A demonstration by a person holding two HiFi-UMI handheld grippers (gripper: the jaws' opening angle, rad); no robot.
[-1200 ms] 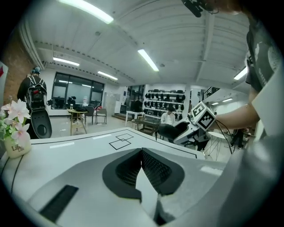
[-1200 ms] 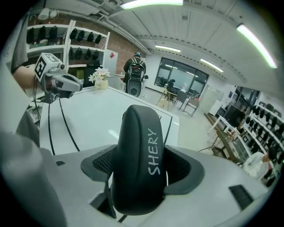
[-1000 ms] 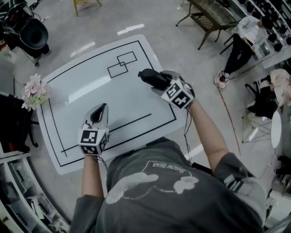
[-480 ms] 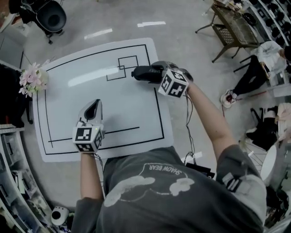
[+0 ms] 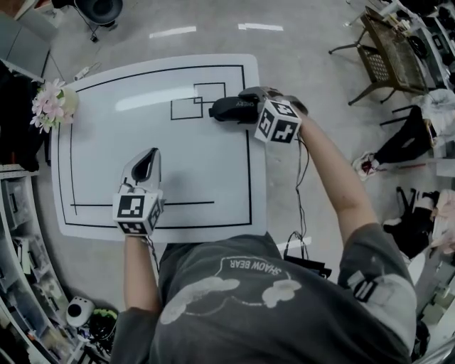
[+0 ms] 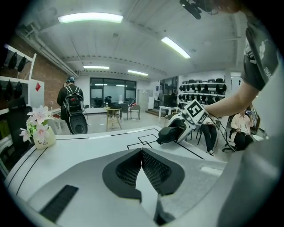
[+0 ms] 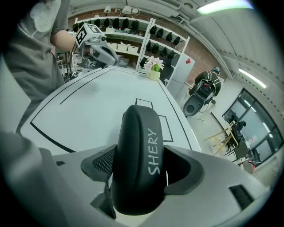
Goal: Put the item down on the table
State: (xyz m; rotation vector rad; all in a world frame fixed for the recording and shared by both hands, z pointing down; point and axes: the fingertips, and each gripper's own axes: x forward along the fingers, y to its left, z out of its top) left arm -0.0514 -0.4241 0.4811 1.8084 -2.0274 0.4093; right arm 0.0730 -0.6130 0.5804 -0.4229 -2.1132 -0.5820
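Note:
A black oblong case [image 5: 229, 109] with "SHERY" printed on it [image 7: 137, 155] sits crosswise between the pads of my right gripper [image 5: 240, 108], which is shut on it. The case is low over the far right of the white table [image 5: 99, 149], beside two overlapping drawn squares [image 5: 186, 108]. I cannot tell whether it touches the surface. My left gripper [image 5: 148, 160] is near the table's front, its pads [image 6: 153, 170] meeting at the tips with nothing between them. The left gripper view shows the case [image 6: 167, 134] from the side.
A vase of pink flowers [image 5: 51, 105] stands at the table's far left corner. Black lines frame the tabletop. A dark stool [image 5: 99, 8] and a bench [image 5: 387, 57] stand on the floor beyond. A person with a backpack [image 6: 73, 104] is farther off; shelves line the left.
My right gripper has carried the case a little left, so its end now reaches the drawn squares. The head view has swung. My left gripper has kept its place.

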